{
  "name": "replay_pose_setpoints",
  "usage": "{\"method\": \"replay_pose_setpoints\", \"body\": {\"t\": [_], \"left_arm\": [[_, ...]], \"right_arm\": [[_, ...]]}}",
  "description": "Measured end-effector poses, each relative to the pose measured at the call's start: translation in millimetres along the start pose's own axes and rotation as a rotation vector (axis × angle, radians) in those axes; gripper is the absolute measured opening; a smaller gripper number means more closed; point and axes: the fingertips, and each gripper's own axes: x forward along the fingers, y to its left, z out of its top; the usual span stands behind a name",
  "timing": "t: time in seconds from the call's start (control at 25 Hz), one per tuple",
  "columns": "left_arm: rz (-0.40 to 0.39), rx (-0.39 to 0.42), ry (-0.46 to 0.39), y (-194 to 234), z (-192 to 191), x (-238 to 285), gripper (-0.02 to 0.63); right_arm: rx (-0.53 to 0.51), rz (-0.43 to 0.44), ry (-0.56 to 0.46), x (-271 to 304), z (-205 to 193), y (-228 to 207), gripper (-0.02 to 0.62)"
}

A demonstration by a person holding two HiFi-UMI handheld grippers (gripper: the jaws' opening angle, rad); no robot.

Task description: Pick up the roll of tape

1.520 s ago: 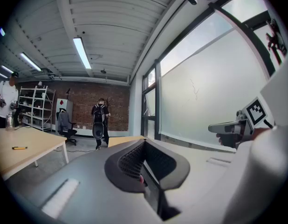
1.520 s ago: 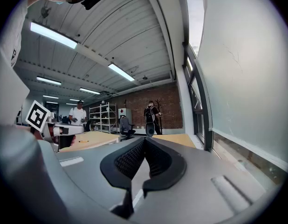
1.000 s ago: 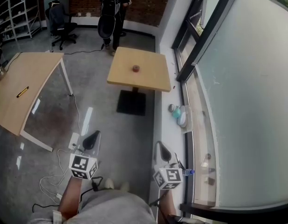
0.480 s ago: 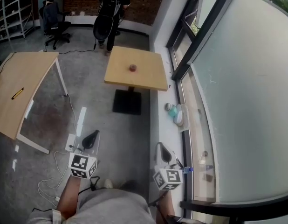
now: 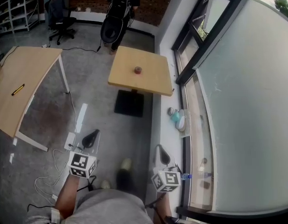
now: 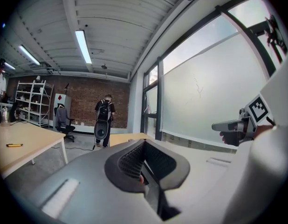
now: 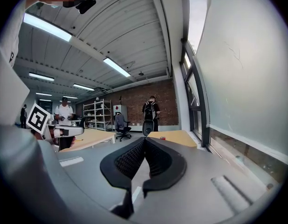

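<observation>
The roll of tape [image 5: 138, 70] is small and red and lies on a square wooden table [image 5: 153, 80] far ahead of me. It also shows as a red spot, the tape [image 7: 162, 137], just past my right jaw tips. My left gripper [image 5: 91, 136] hangs low over the concrete floor with its jaws together and nothing in them; up close the left gripper [image 6: 144, 143] shows its pads meeting. My right gripper [image 5: 161, 154] is shut and empty as well, held near the window ledge; the right gripper [image 7: 144, 139] points toward the square table. Both are far from the tape.
A large wooden table [image 5: 18, 87] with a yellow tool [image 5: 17, 89] stands at the left. A person with a backpack [image 5: 120, 8] and an office chair [image 5: 58, 13] are at the back. A power strip and cables [image 5: 72, 143] lie on the floor. Bowls [image 5: 177, 118] sit on the window ledge.
The view has shifted a little and a shoe now shows on the floor between the grippers. Both grippers sit slightly lower in the picture, jaws still together.
</observation>
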Motion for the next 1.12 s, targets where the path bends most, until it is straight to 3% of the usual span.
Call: {"method": "replay_pose_setpoints", "body": {"t": [0.4, 0.88, 1.12], "left_arm": [[0.046, 0.006, 0.008, 5.2, 5.6, 62.7, -0.002], [0.083, 0.017, 0.004, -5.8, 27.4, 166.9, -0.002], [0.134, -0.006, -0.017, -10.0, 31.0, 194.4, -0.002]], "right_arm": [[0.011, 0.051, 0.017, 68.3, 2.7, -40.0, 0.014], [0.036, 0.069, 0.023, 147.2, 19.1, -122.2, 0.014], [0.031, 0.092, 0.028, 169.7, 19.9, -150.5, 0.014]]}}
